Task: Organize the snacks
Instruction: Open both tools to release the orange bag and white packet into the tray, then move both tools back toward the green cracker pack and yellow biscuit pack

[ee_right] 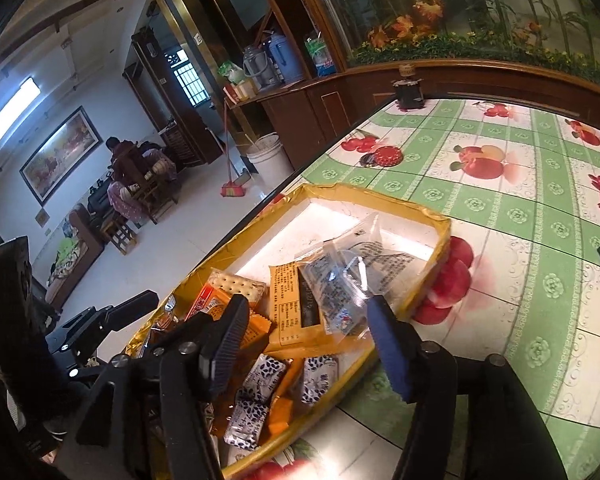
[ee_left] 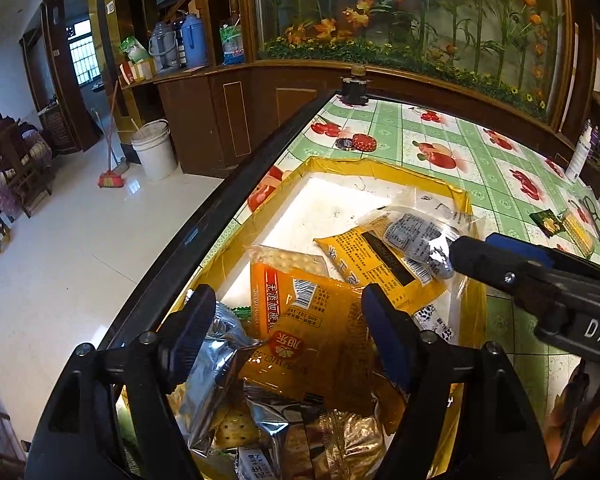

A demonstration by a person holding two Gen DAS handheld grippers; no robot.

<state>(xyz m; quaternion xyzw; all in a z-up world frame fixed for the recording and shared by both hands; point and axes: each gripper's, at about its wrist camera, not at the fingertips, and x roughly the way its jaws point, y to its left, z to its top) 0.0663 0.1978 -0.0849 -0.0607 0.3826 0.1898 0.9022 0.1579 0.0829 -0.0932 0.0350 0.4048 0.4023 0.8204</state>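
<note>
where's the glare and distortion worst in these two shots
Left wrist view: the box's white floor is blown out, the silver wrappers glint, and the table edge bows from the fisheye. Right wrist view: the ceiling light is overexposed, and the clear packet throws reflections.

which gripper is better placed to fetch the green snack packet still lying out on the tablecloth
Right. The right gripper sits at the tray's far side, open, nearer the green packet. The left gripper hangs open over the piled snacks.
</note>
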